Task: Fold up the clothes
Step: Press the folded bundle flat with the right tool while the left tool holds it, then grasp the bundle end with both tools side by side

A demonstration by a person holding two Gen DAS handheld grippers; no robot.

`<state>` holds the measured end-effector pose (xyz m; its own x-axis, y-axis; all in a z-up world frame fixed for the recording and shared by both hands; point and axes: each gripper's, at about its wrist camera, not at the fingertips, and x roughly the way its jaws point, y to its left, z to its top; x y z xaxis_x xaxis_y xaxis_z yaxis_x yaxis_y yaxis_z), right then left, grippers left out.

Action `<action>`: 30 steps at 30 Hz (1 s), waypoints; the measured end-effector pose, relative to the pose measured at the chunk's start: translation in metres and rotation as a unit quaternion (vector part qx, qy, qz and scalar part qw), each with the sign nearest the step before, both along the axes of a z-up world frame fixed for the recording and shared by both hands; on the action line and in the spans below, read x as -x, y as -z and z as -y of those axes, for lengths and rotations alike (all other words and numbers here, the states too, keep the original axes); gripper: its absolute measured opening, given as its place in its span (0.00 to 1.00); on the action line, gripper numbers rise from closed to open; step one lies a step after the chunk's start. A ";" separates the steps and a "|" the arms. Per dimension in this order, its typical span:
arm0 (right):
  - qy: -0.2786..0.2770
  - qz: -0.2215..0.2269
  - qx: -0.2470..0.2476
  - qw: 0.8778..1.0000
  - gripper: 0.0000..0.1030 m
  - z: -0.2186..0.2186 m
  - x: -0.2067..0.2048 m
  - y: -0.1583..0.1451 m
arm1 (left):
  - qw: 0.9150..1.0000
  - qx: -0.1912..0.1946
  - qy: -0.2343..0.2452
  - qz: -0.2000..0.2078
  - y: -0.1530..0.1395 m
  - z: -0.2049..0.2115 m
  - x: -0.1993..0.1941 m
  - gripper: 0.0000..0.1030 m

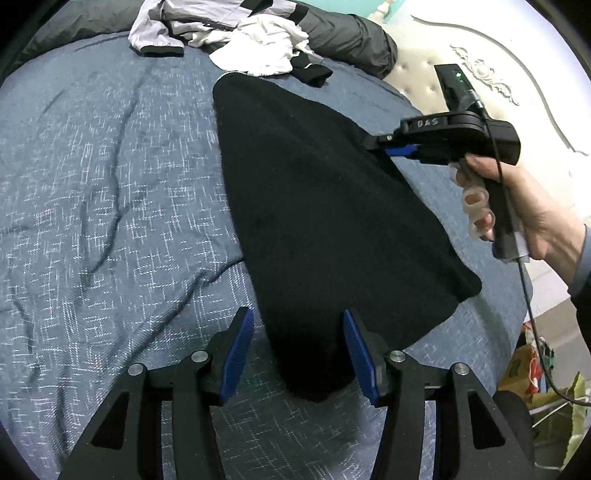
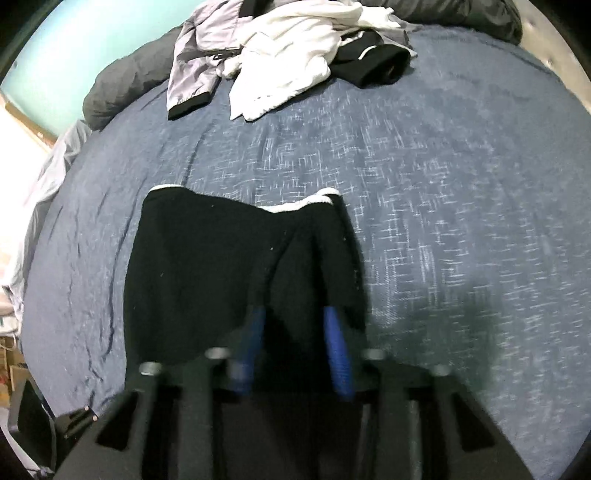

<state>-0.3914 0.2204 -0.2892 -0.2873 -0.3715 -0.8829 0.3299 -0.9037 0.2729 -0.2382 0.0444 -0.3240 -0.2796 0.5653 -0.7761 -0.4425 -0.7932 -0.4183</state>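
A black garment lies spread on the blue bed cover. In the right wrist view its far edge shows a white trim. My left gripper stands open over the garment's near tip, with the cloth between its blue pads but a gap on the left side. A hand holds my right gripper at the garment's right edge, shut on the cloth and lifting it there. In its own blurred view the right gripper has the black garment bunched over and between its pads.
Loose clothes are piled at the far side of the bed: a white garment, a pale grey jacket and a dark grey duvet. A cream headboard stands to the right. Clutter sits on the floor beyond the bed's edge.
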 end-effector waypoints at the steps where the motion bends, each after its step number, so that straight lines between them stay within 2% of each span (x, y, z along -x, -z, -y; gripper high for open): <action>1: 0.003 -0.007 -0.003 1.000 0.07 -0.001 0.000 -0.001 | 1.000 0.000 0.001 0.000 0.000 0.000 0.000 0.54; 5: 0.042 -0.040 -0.014 0.998 0.03 -0.012 0.001 -0.010 | 1.000 0.002 0.003 -0.003 0.000 -0.002 -0.003 0.54; 7: 0.054 -0.039 -0.029 0.997 0.03 -0.015 0.003 -0.009 | 1.000 0.003 0.002 -0.002 0.000 -0.003 -0.004 0.54; 10: 0.045 -0.033 -0.057 0.997 0.02 -0.010 0.003 -0.005 | 1.000 0.001 0.001 0.001 0.000 -0.003 -0.004 0.54; 13: 0.045 -0.035 -0.058 0.997 0.03 -0.010 0.003 -0.009 | 1.000 0.001 -0.001 0.003 0.000 -0.003 -0.003 0.54; 16: 0.047 -0.046 -0.067 0.996 0.03 -0.014 -0.002 -0.019 | 1.000 0.004 -0.002 0.003 0.000 -0.003 -0.002 0.54; 17: 0.050 -0.049 -0.071 0.995 0.06 -0.018 -0.006 -0.025 | 1.000 0.005 -0.003 0.003 0.001 -0.003 -0.002 0.54; 20: 0.049 -0.036 -0.052 0.997 0.07 -0.032 -0.022 -0.034 | 1.000 0.005 -0.006 0.006 0.001 -0.001 -0.003 0.54; 22: 0.046 -0.023 -0.033 0.998 0.14 -0.043 -0.034 -0.039 | 1.000 0.001 -0.009 0.013 0.000 0.001 -0.002 0.54; 23: 0.043 -0.013 -0.023 0.999 0.24 -0.048 -0.042 -0.039 | 1.000 -0.002 -0.012 0.019 0.000 0.002 -0.001 0.54; 24: 0.040 0.000 -0.013 0.999 0.40 -0.053 -0.052 -0.039 | 1.000 -0.006 -0.016 0.024 -0.001 0.004 0.000 0.54; 26: 0.036 0.025 0.006 0.999 0.53 -0.063 -0.069 -0.035 | 0.999 -0.012 -0.022 0.031 -0.002 0.008 0.002 0.55; 27: 0.031 0.039 0.012 0.999 0.53 -0.066 -0.077 -0.032 | 0.999 -0.015 -0.026 0.034 -0.003 0.010 0.003 0.56; 29: 0.024 0.058 0.013 0.998 0.54 -0.070 -0.090 -0.025 | 0.998 -0.021 -0.032 0.041 -0.004 0.014 0.004 0.64; 30: 0.020 0.066 0.012 0.998 0.55 -0.071 -0.095 -0.020 | 0.998 -0.024 -0.036 0.044 -0.005 0.016 0.005 0.64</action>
<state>-0.2961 0.2914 -0.2688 -0.1844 -0.3844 -0.9046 0.2539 -0.9077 0.3340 -0.2431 0.0280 -0.3190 -0.2523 0.5829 -0.7724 -0.3453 -0.7999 -0.4909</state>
